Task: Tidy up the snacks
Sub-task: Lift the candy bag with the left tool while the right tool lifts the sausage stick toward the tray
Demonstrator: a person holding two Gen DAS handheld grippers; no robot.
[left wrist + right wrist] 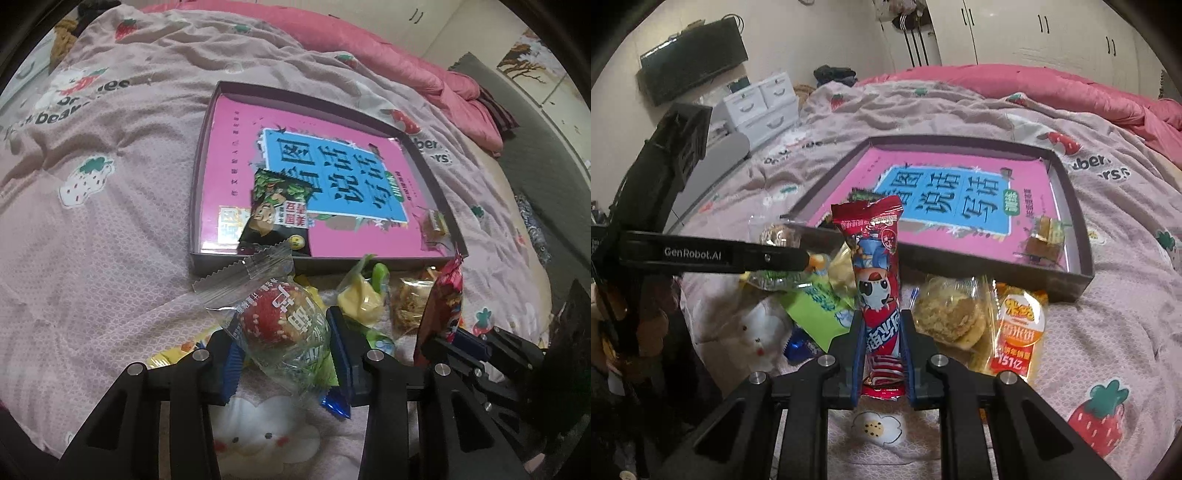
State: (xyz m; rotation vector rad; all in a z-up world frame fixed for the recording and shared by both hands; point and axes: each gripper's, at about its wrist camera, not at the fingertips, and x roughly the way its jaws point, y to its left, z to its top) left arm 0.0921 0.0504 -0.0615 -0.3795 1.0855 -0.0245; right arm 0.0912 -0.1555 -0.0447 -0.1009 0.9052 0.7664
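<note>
1. Left gripper [284, 343] is clenching a clear pack [280, 325] with a red strawberry-like sweet inside, holding it just short of the tray's near wall.
2. Right gripper [881, 347] is clamping a red pack [877, 273] upright by its lower part, also just in front of the tray [1078, 206].
3. Tray is sitting on the bedspread [110, 229], with a pink book [332, 173] lining its floor.
4. Progress, as I'm judging it: early. Only two items are lying in the tray: a dark pack [271, 210] near the front left, and a small brown candy [1043, 236] at the front right corner.
5. Still outside, piled between the grippers and the tray: a cookie pack [945, 314], an orange cracker pack [1015, 328], a green pack [816, 306], a yellow sweet [360, 299], a blue-foil candy [798, 345], plus more under the left gripper that I'm not making out.
6. Both held packs are looking ready to go over the wall; most of the tray floor is showing free.
7. In the way: the near wall needs clearing, and the left gripper's arm [713, 254] is reaching across the pile at the right gripper's side, so the two are working close together.
8. Loose wrappers are overlapping; pulling one is likely dragging its neighbours.
</note>
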